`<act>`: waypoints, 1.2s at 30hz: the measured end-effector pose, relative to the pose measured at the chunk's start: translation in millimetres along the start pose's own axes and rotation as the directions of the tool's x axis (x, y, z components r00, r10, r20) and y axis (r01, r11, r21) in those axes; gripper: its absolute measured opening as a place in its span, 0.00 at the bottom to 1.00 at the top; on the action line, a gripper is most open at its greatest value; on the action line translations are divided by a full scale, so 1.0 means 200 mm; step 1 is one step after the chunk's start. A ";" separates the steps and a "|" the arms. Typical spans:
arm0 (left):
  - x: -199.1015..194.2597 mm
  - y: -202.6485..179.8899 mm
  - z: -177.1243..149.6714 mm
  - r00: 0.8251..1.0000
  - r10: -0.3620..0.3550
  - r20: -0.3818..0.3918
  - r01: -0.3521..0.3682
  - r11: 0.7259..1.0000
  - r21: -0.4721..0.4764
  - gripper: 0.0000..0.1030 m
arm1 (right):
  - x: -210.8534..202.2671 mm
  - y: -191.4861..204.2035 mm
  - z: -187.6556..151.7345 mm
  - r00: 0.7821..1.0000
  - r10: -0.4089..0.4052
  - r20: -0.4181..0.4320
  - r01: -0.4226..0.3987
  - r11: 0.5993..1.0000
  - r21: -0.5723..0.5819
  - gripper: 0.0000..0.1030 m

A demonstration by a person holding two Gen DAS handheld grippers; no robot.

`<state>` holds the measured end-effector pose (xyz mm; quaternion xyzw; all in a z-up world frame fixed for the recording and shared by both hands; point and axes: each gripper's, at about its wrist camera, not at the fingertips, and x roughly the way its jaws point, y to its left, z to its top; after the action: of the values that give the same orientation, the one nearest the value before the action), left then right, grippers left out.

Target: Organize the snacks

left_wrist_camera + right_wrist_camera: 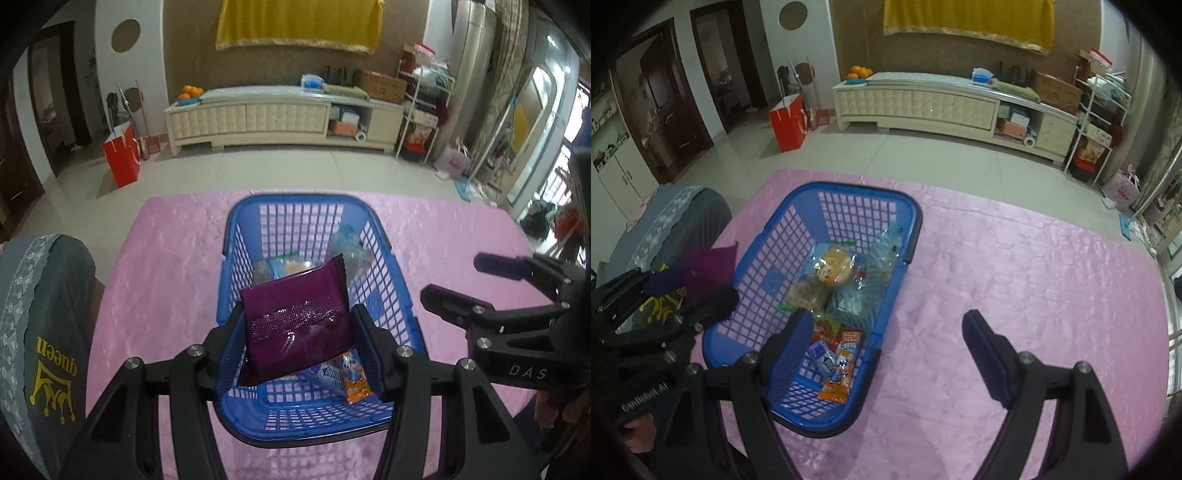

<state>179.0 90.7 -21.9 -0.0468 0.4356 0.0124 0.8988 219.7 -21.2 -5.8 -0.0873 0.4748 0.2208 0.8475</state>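
Note:
A blue lattice basket stands on the pink tablecloth; it also shows in the right wrist view. My left gripper is shut on a purple snack packet and holds it above the basket's near end. The packet shows at the left of the right wrist view. Inside the basket lie a round bun in a clear bag, an orange packet and several other wrapped snacks. My right gripper is open and empty, over the cloth at the basket's right side.
A grey chair back with a "queen" label stands at the table's left edge. Beyond the table lie tiled floor, a red paper bag and a long cream cabinet. Pink cloth stretches to the right of the basket.

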 end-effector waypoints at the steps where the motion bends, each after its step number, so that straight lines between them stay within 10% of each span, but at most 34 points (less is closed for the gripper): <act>1: 0.03 0.00 -0.01 1.000 0.002 -0.009 -0.002 1.000 0.007 0.52 | 0.02 0.00 0.00 1.000 -0.003 -0.008 0.003 1.000 -0.001 0.83; 20: 0.35 0.05 -0.11 0.981 -0.020 -0.191 0.023 1.000 0.012 0.74 | 0.21 -0.04 -0.06 0.996 -0.025 -0.088 0.025 1.000 -0.002 0.83; 36: -0.06 -0.03 -0.19 0.998 0.035 0.055 -0.036 0.999 0.018 0.74 | -0.06 0.02 -0.15 0.999 -0.026 0.026 0.026 0.999 -0.028 0.83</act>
<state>142.4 81.8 -36.4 -0.0301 0.4119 0.0255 0.9104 190.1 -32.6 -11.4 -0.1026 0.4594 0.2176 0.8550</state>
